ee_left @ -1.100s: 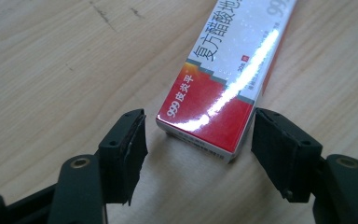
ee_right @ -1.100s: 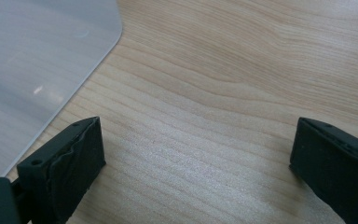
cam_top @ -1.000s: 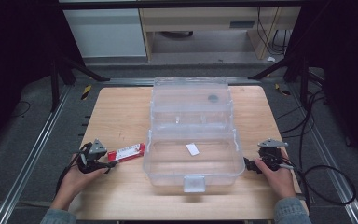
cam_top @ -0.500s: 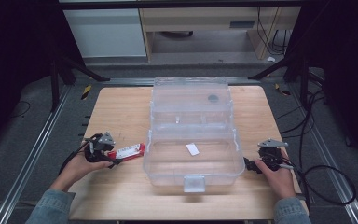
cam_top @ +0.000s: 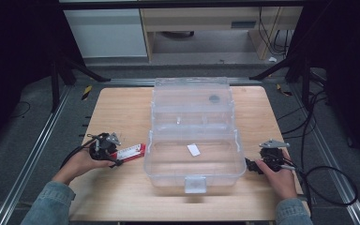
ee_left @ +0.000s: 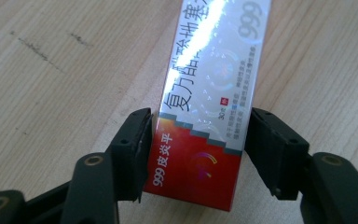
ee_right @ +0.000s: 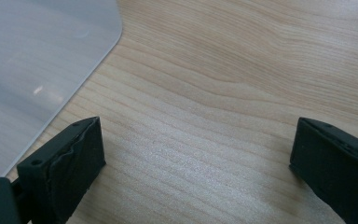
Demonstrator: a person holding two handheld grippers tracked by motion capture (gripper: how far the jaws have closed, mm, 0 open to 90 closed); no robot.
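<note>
- While the right side sits idle, the left gripper [cam_top: 107,149] has its two black jaws set on either long side of the red-and-silver cardboard medicine box [ee_left: 208,100]; in the left gripper view both pads lie against the carton's edges near its red end, so I read it as pinched, though how firmly is hard to tell.
- That box lies flat on the pale wooden table [cam_top: 122,112], just beside the left wall of the clear plastic hinged storage case [cam_top: 194,161], its far end pointing toward the case.
- Case stands open mid-table, lid tilted back, a small white slip [cam_top: 193,149] on its floor.
- Change from a second ago: the left hand [cam_top: 82,161] has slid inward and forward, bringing the gripper from a spot left of the carton onto its near end. Half a second ago it was already close; now it is seated.
- Carton itself has not shifted; it keeps the same slant against the case.
- Meaning: reach done, grasp made or nearly so; lifting into the case looks to be the next step.
- Right gripper [cam_top: 262,161] unchanged by the case's right wall, jaws spread wide over bare wood, holding nothing.
</note>
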